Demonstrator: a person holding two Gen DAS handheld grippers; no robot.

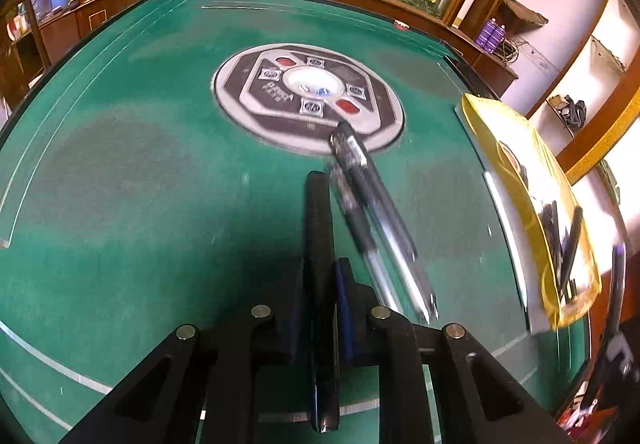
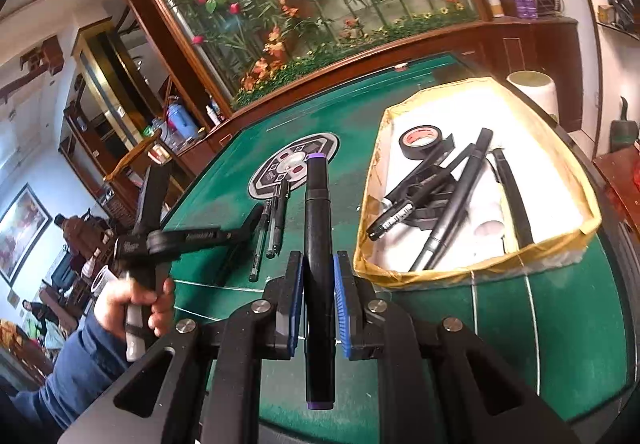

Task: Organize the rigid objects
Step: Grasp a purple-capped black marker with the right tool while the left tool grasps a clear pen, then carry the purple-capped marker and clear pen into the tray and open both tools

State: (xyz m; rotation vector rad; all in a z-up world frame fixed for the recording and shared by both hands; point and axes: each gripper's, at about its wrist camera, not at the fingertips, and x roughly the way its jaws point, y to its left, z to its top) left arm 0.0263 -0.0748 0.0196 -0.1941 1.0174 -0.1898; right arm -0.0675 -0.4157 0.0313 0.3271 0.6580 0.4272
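My left gripper [image 1: 320, 276] is shut on a black pen [image 1: 319, 228], held low over the green table [image 1: 140, 164]. Two more pens [image 1: 376, 212] lie on the felt just right of it, blurred. My right gripper [image 2: 319, 284] is shut on a black marker with purple ends [image 2: 317, 228], held above the table beside the yellow-rimmed box [image 2: 472, 268]. The box holds a roll of black tape [image 2: 422, 142] and several black pens and markers [image 2: 452, 200]. The left gripper [image 2: 240, 232] shows in the right wrist view, next to the two loose pens [image 2: 268, 228].
A round control panel [image 1: 308, 96] is set into the table's middle. The box [image 1: 532, 204] stands at the table's right side. A wooden ledge with artificial flowers [image 2: 320, 56] runs along the far edge. A white cylinder [image 2: 532, 88] stands beyond the box.
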